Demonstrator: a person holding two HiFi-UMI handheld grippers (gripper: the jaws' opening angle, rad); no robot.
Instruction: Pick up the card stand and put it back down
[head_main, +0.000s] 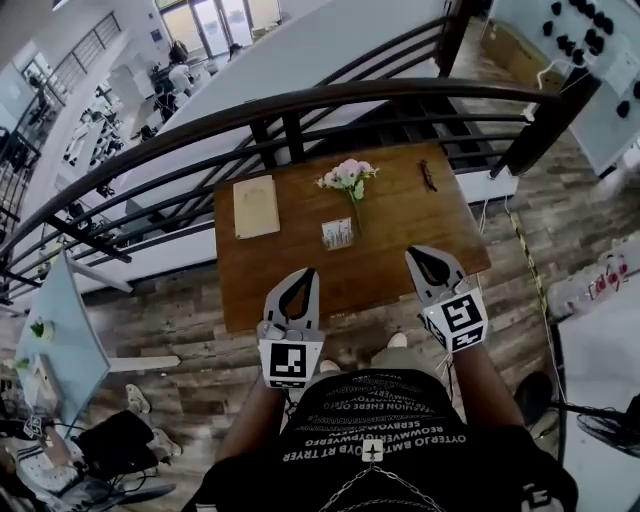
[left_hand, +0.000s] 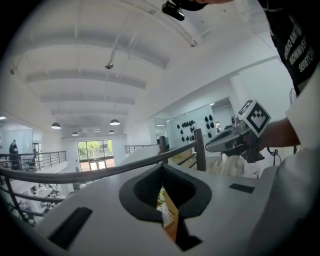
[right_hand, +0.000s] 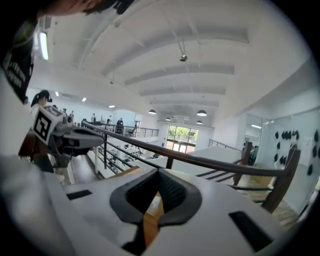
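Item 1. Table: small, square, brown wood, set against a dark curved railing at a balcony edge.

Item 2. Card stand: small, pale, with print on its face. It stands upright on the table near the middle, touched by neither tongs. It also shows through the gap below the left tongs' tips, against the wood.

Item 3. Flowers: a pink and white bunch just behind the card stand, the stem running down beside it.

Item 4. Flat tan board: lies on the table's left part, well apart from the card stand.

Item 5. Small dark object: near the table's far right corner, too small to identify.

Item 6. Left tongs: held over the near table edge, left of the card stand. Jaws together, tips meeting, nothing gripped.

Item 7. Right tongs: held over the near right part of the table, right of the card stand. Jaws closed tip to tip, empty.
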